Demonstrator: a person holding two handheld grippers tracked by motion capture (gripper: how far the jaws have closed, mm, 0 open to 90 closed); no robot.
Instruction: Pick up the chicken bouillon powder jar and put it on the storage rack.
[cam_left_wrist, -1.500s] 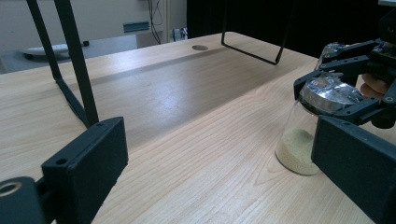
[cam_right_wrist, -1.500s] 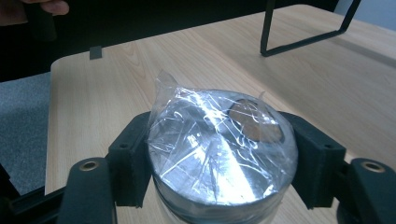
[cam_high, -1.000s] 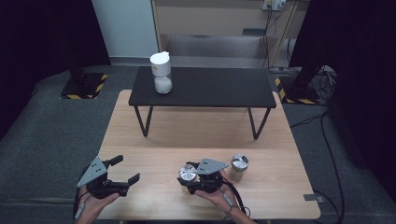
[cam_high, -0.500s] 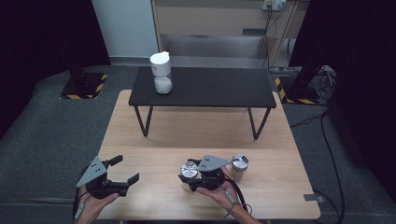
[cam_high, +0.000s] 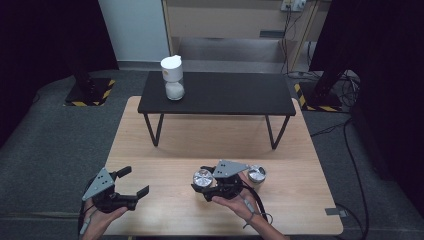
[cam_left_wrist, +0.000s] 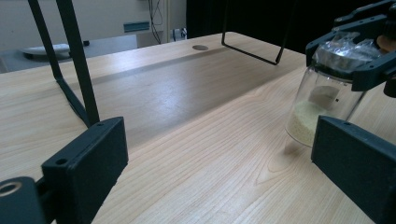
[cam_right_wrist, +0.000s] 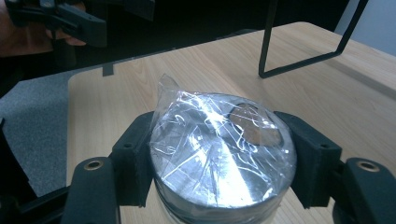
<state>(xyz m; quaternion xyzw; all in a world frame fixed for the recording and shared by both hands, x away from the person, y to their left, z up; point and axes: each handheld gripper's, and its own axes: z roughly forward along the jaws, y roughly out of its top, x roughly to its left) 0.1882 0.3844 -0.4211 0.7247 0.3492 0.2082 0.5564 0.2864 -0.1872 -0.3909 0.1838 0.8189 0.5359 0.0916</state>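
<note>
Dark curtains ring the pale wooden table (cam_high: 165, 150), with a low black bench (cam_high: 220, 94) at its far side carrying a white-capped jar (cam_high: 172, 77). At left, my left gripper (cam_high: 131, 182) rests low near the table's near edge, jaws spread and empty, likely parked clear. At centre, my right gripper (cam_high: 199, 186) pinches a film-covered glass jar (cam_right_wrist: 224, 149) of pale granules by its lid, holding it tilted just over the table; gripping at the cap keeps the glass body free. A second lidded jar (cam_high: 257, 174) stands just beside it on the right.
</note>
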